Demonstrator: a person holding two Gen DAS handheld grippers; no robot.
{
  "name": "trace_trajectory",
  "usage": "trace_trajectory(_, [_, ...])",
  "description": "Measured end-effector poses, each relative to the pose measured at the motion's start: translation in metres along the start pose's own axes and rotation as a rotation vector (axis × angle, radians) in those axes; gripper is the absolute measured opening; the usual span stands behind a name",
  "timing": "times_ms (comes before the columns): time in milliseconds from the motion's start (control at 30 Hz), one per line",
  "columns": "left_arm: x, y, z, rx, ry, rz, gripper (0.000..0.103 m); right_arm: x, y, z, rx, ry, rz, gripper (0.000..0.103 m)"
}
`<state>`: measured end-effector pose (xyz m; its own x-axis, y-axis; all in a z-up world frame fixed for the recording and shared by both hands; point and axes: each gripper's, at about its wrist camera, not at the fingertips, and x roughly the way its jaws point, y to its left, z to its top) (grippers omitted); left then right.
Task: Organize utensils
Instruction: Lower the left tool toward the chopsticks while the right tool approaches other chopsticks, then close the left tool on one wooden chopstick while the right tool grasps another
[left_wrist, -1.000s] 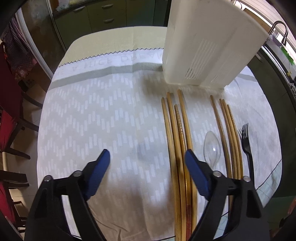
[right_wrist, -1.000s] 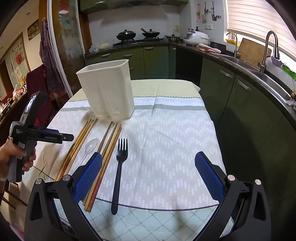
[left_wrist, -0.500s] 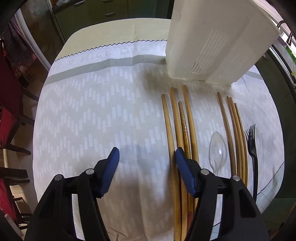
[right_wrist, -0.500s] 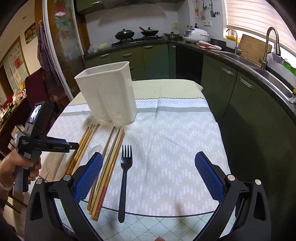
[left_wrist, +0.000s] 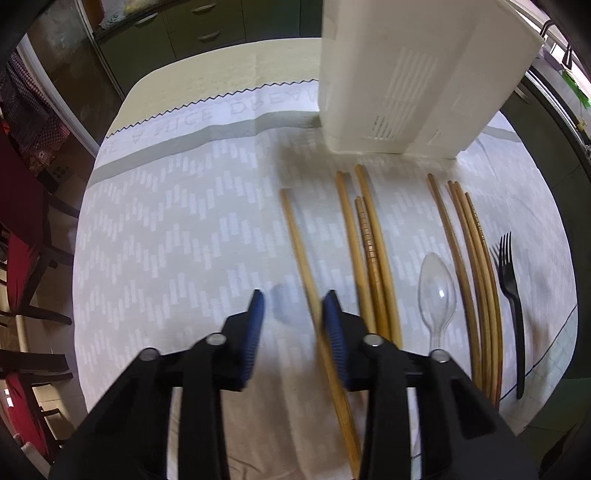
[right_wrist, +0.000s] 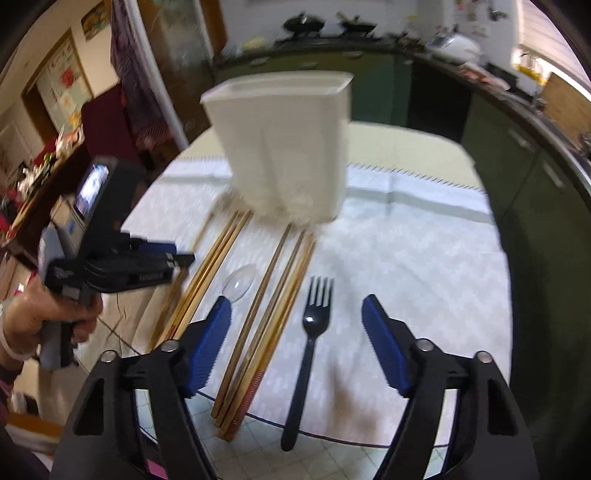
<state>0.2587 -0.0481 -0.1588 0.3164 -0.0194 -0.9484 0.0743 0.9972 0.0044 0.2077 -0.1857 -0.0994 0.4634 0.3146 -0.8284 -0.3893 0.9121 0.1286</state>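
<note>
We look down on the round table under its white chevron-patterned cloth (left_wrist: 177, 229), with the tall white slotted plastic utensil holder (left_wrist: 413, 74) standing at about one o'clock in the left wrist view.

Below it the long wooden chopsticks lie in groups: a bundle of three (left_wrist: 369, 243) near the centre and another bundle (left_wrist: 469, 258) at three o'clock. Between the bundles rests the clear plastic spoon (left_wrist: 436, 288), and the black plastic fork (left_wrist: 511, 295) lies furthest out at four o'clock.

What has changed is one single wooden chopstick (left_wrist: 299, 251). A second ago it lay tight against the central bundle; now it is slanted away, apart from its neighbours. The left gripper (left_wrist: 293, 314) has narrowed sharply since then. Its blue pads are now only a chopstick or two apart, with the stick against the right pad, not yet pinched. We judge this as the start of picking that chopstick out for the holder.

The right gripper (right_wrist: 295, 332) has swung in low, its jaws wide apart and empty, with the fork between them. The left bundles and spoon sit at ten o'clock of it.
</note>
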Motion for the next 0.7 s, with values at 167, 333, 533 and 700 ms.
trace_trajectory(167, [-0.001,0.004,-0.001,0.015,-0.008,0.006,0.031,0.033,-0.007,0.024,0.029,0.093,0.008,0.059])
trace_trajectory(333, [0.001,0.005,0.004,0.053,-0.005,-0.002,0.03,0.057,-0.014,0.037,0.032,0.147,-0.046,0.046])
trace_trajectory(533, [0.0,0.005,0.0,0.075,-0.005,0.011,0.03,0.078,-0.022,0.044,0.036,0.203,-0.081,0.027])
trace_trajectory(700, [-0.002,-0.003,-0.004,0.103,-0.032,0.051,0.029,0.088,-0.026,0.048,0.053,0.239,-0.069,0.027])
